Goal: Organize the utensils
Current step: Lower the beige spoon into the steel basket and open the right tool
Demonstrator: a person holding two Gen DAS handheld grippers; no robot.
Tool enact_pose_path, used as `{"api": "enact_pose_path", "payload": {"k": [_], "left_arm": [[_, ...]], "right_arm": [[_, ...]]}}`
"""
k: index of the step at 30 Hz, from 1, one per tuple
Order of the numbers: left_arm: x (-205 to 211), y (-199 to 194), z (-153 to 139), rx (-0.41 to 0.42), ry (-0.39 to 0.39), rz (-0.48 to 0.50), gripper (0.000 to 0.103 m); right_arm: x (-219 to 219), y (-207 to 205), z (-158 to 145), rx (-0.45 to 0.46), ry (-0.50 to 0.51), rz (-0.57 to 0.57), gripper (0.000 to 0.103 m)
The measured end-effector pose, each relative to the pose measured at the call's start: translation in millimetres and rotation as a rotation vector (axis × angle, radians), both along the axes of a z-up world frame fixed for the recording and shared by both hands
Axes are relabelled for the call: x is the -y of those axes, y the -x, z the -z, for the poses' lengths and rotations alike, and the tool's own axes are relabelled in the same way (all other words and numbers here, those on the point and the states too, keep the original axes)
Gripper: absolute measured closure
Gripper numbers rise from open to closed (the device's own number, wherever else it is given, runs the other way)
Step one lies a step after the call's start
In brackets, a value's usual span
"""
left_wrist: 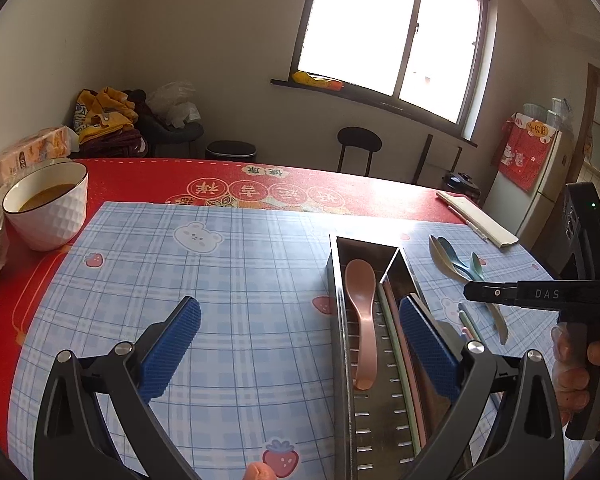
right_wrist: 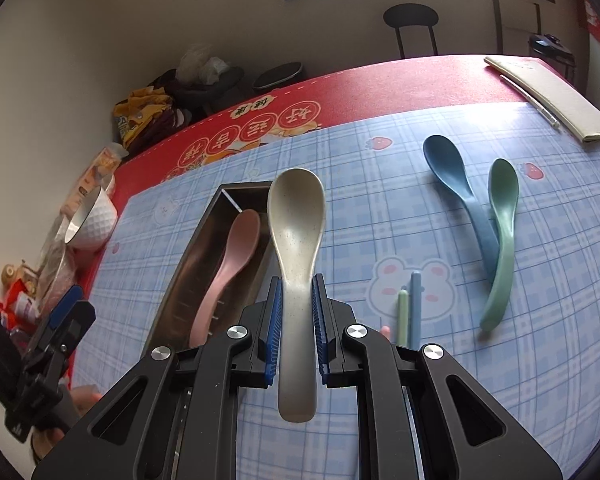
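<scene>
1. Kitchen corner, bright window [left_wrist: 388,28], black stool [left_wrist: 358,148] by the wall, fridge [left_wrist: 540,184] at right.
2. Tabletop [left_wrist: 148,180] has a red cloth with a blue plaid mat [left_wrist: 220,300] on top.
3. Metal tray [left_wrist: 342,320], two long compartments, sits on the mat, right of centre in the left wrist view.
4. Pink spoon [left_wrist: 362,312] lies in the tray's left compartment, bowl pointing away from the camera.
5. Chopsticks [left_wrist: 398,344], green and pink, lie lengthwise in the right compartment.
6. Left hand-held gripper [left_wrist: 300,348]: jaws spread wide, nothing between them; its right finger [left_wrist: 428,344] sits over the tray's right compartment, left finger over bare mat.
7. Right hand-held gripper [right_wrist: 297,320]: jaws nearly closed, clamped on the beige spoon [right_wrist: 296,240] at its handle, bowl forward, lifted off the mat over the tray's near-right edge.
8. Blue spoon [right_wrist: 456,184] and green spoon [right_wrist: 502,240] lie on the mat right of the tray, handles crossing and touching.
9. Green, blue and pink chopstick tips [right_wrist: 410,308] lie on the mat between tray and loose spoons.
10. White bowl [left_wrist: 48,208] with brown liquid stands on the red cloth, far left, well apart from the tray.
11. Flat cream packet [right_wrist: 556,96] with a pen beside it lies at the far right corner.
12. Person's hand [left_wrist: 576,364] grips the right tool's handle.
</scene>
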State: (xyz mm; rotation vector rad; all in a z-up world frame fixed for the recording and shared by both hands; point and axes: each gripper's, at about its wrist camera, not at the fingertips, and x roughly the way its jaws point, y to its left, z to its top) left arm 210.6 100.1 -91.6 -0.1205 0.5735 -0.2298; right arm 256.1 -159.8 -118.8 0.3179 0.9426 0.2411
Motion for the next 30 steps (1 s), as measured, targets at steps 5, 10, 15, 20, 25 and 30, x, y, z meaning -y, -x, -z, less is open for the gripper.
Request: {"api": "enact_pose_path", "payload": {"k": [5, 10, 15, 20, 25, 30], "left_arm": [[-6.5, 0.4, -3.9, 0.009, 0.006, -0.036, 0.006], [-17.9, 0.9, -6.9, 0.01, 0.04, -0.071, 0.006], [-18.8, 1.8, -10.3, 0.017, 0.022, -0.082, 0.006], [-23.3, 0.1, -8.1, 0.003, 0.035, -0.099, 0.006], [-34.1, -2.8, -5.8, -0.015, 0.064, -0.138, 0.006], [-34.6, -0.7, -8.2, -0.007, 0.064, -0.138, 0.006]], "right_arm": [[-39.9, -6.9, -4.7, -0.052, 0.033, -0.024, 0.088], [-70.2, -14.3, -4.1, -0.11, 0.048, -0.017, 0.088], [-84.7, -26.4, -4.4, -0.116, 0.061, 0.03, 0.088], [-85.7, -39.7, 7.6, -0.168, 0.046, 0.095, 0.088], [-87.3, -42.2, 17.4, -0.204, -0.005, 0.128, 0.088], [-88.4, -43.6, 25.7, -0.237, -0.047, 0.175, 0.087]]}}
